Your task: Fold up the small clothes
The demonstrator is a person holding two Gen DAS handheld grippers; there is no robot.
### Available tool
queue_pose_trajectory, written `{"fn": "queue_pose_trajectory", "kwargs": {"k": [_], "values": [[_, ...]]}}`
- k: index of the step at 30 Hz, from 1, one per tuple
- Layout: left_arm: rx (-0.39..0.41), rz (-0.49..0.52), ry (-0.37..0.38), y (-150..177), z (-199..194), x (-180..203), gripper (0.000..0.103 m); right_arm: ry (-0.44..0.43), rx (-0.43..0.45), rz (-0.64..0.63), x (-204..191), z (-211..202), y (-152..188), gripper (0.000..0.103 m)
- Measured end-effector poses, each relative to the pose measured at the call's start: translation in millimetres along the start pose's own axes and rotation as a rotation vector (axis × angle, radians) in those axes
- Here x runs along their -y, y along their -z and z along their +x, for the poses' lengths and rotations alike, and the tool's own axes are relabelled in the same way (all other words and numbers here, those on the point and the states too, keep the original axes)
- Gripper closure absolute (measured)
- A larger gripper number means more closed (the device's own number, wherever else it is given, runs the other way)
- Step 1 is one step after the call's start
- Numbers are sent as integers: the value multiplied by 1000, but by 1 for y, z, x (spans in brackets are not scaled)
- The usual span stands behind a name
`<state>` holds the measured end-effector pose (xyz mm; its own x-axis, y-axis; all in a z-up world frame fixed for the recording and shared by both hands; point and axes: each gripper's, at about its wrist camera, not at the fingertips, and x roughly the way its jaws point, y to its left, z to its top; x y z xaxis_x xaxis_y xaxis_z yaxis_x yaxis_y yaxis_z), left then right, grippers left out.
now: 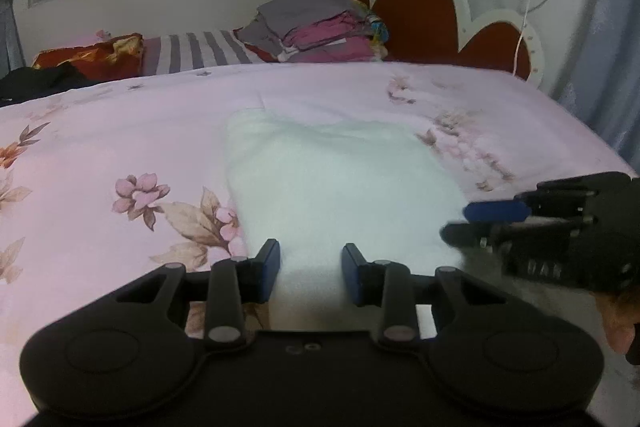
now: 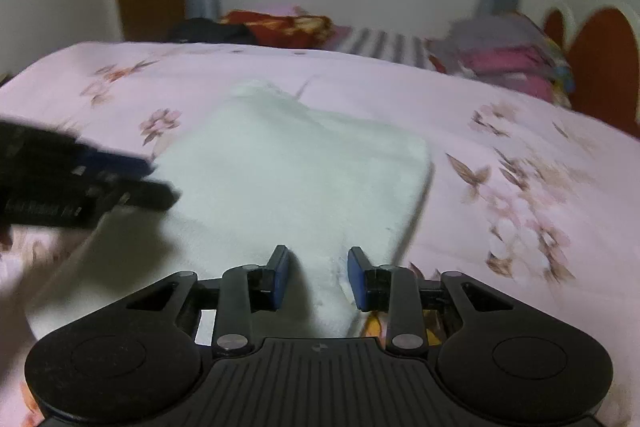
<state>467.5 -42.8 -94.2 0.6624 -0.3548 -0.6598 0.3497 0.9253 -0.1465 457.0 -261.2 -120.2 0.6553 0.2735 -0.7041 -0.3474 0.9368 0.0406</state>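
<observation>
A white fluffy cloth (image 1: 340, 187) lies flat on the pink floral bedspread (image 1: 120, 131); it also shows in the right wrist view (image 2: 288, 171). My left gripper (image 1: 311, 273) is open over the cloth's near edge, with cloth between its blue pads but not pinched. My right gripper (image 2: 319, 277) is open over the cloth's near right corner. Each gripper shows in the other's view: the right one (image 1: 472, 223) at the cloth's right side, the left one (image 2: 160, 183) at its left side. Both are blurred.
A stack of folded grey and pink clothes (image 1: 316, 27) sits at the head of the bed by the red headboard (image 1: 420, 7). A red pillow (image 1: 100, 59), a black garment (image 1: 36, 83) and a striped sheet (image 1: 200, 51) lie at the far side.
</observation>
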Motion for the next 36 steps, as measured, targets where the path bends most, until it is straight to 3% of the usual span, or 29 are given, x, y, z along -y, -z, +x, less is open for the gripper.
{"fn": "queue_pose_trajectory", "kwargs": {"k": [4,7,11,15,19,22,27,34,36], "values": [[-69,-7,4,24,-1,1,70,-60,36,23,-12,-35,4,72],[-62,-52,6,35,-9,-3,68,-29,-84,-7,-23,-28,24,72],[-67,-84,15,46,-29,-6,68,10,-74,90,-19,-50,35,72],[-106,-49,38,65,-36,-2,66,-38,-23,143,-23,-78,46,72],[-109,-69,45,74,-40,-6,63,-17,-114,170,-27,-68,70,72],[-111,-55,43,75,-40,-4,63,-40,-99,272,-16,-68,77,72],[-119,-52,50,75,-40,-5,62,-12,-98,277,-21,-69,76,72],[-121,-48,48,75,-40,-6,52,20,-96,308,-25,-69,78,72],[-118,-53,42,75,-40,-7,45,18,-97,315,-23,-69,78,72]]}}
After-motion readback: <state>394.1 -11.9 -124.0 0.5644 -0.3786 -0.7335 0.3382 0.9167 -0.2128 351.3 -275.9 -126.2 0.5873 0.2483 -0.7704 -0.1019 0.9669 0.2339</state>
